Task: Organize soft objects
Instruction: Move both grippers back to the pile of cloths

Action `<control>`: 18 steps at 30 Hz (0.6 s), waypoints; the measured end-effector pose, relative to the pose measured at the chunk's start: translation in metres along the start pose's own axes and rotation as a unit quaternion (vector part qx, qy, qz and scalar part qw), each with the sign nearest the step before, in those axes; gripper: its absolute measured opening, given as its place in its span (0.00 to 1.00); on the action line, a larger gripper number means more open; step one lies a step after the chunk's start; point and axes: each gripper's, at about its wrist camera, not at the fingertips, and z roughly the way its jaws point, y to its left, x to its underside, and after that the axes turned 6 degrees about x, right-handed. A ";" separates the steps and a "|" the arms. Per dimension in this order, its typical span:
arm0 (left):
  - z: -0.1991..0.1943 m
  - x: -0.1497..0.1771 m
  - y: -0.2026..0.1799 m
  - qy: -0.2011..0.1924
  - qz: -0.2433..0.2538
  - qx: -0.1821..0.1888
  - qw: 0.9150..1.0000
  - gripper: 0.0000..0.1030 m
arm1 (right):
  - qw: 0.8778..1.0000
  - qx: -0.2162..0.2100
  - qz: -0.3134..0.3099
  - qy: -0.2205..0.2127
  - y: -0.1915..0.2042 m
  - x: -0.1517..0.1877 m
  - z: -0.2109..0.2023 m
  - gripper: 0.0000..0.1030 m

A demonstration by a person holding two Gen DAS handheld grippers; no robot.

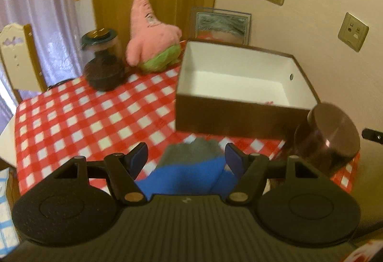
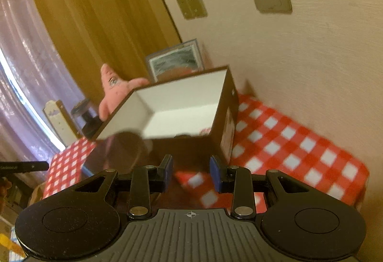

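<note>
1. The left gripper (image 1: 185, 160) stands wide at the lower centre of the left wrist view. A blue and grey soft item (image 1: 191, 166) lies between its pads; the right pad (image 1: 233, 159) appears to touch it, but blur hides whether it is truly gripped.
2. The right gripper (image 2: 191, 172) stands at a narrow gap in the lower centre of its own view, with nothing between the pads, only checked tablecloth (image 2: 299, 142) beyond.
3. The pink star plush (image 1: 150, 34) sits upright in the upper middle of the left wrist view, just beside a dark glass jar (image 1: 103, 61) and near the far left corner of the open box (image 1: 239, 75).
4. The box, brown outside and white inside, looks almost empty; a second brown jar (image 1: 328, 135) stands at its near right corner.
5. Judgement on handling: the plush should be light, compressible and non-fragile, with a fuzzy surface unlikely to slip. A hold across the narrow upper point or 1 arm suits the pads; the body is likely too broad.
6. Risk: the jar next to the plush could be knocked on approach.
</note>
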 end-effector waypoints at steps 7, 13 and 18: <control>-0.026 0.037 0.031 0.017 -0.017 0.001 1.000 0.67 | 0.998 -0.018 0.006 0.054 0.045 0.057 -0.016 0.34; -0.038 0.067 0.052 0.031 -0.018 0.011 0.999 0.67 | 0.995 -0.034 0.001 0.096 0.093 0.097 -0.012 0.34; -0.043 0.090 0.069 0.039 -0.017 0.022 0.999 0.67 | 0.993 -0.039 -0.014 0.106 0.130 0.125 -0.008 0.34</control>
